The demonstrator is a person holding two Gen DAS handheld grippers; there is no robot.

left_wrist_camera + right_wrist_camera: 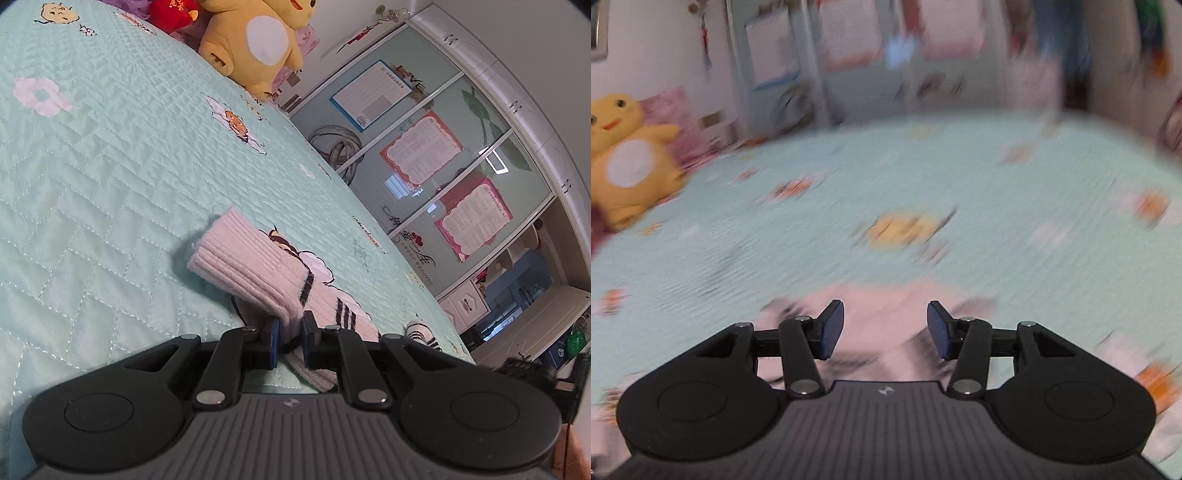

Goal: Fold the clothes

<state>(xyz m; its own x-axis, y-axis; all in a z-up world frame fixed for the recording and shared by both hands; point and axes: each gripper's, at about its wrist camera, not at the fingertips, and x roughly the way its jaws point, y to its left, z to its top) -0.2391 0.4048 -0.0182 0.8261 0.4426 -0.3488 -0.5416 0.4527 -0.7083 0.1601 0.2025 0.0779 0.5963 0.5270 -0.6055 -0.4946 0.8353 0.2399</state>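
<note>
Bed point(92, 192): covered in a pale green quilted spread with printed flowers and cartoon figures; it carries every item below.

Plush toy point(255, 44): yellow with a white belly patch, sitting at the far edge of the bed, well apart from the work. Plays no part in the task.

Sock point(258, 273): pale pink, ribbed knit with dark stripes. It lies on the bed just ahead of the left gripper, its cuff end doubled over so that a thick folded roll points away from the camera, while the striped part runs back toward the jaws. Judged light, soft and limp; it should sag wherever unsupported, and the ribbing should give the pads good purchase, so slipping seems unlikely. Best taken at the cuff fold or at a doubled edge, where the layers can be pinched together.

Second striped piece point(424, 334): a small striped scrap of the same knit, just right of the sock; whether it is the sock's toe or its mate cannot be told.

Left gripper point(290, 341): held low, tipped slightly downward; jaws clenched on the sock's near edge.

Right gripper point(885, 330): seen only in its own, heavily blurred view, angled down over the bed. Jaws released, standing apart with nothing between the pads; a pink smear, probably the sock, lies beneath them.
</note>
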